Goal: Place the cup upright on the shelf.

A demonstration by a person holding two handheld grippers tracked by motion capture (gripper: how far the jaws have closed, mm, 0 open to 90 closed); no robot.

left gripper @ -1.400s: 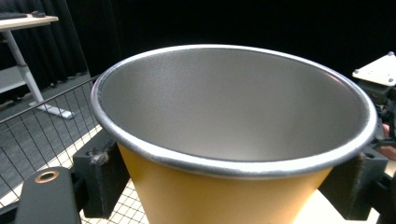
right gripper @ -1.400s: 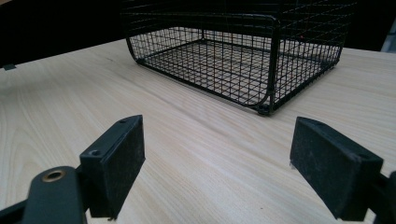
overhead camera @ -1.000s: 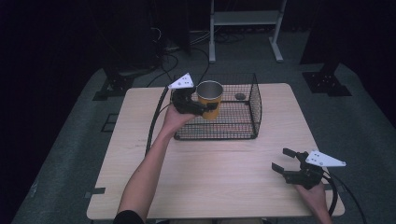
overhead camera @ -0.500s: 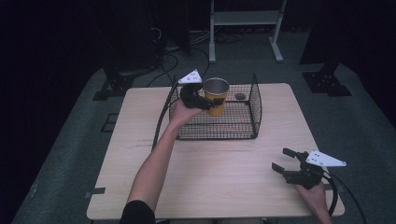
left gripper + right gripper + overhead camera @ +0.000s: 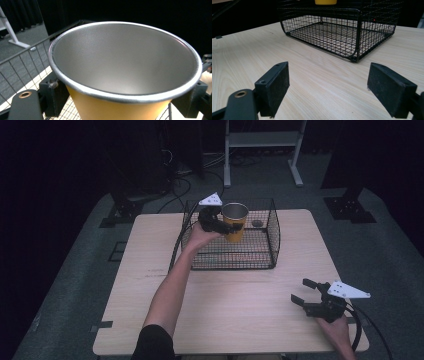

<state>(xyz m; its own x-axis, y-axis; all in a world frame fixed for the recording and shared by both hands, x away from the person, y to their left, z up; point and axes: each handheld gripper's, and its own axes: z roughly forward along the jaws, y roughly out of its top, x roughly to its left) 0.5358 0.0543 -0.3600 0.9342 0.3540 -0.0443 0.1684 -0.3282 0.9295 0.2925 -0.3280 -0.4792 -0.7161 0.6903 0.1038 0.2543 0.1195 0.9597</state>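
Cup: yellow outer wall, bare metal inside and rim, upright, mouth up. Location: held above the left part of the wire basket, its base over the basket's mesh floor; whether the base touches the mesh cannot be told. Grip: left gripper closed on the cup, jaws pinching its yellow wall from opposite sides just below the rim; in the left gripper view the cup sits directly between the two black jaws. Basket: black wire, rectangular, open-topped, standing on the far half of the bench; a small dark round item lies on its floor right of the cup. Right gripper: jaws spread wide with nothing between them, low over the bench's near right corner, well apart from basket and cup, pointing toward the basket.
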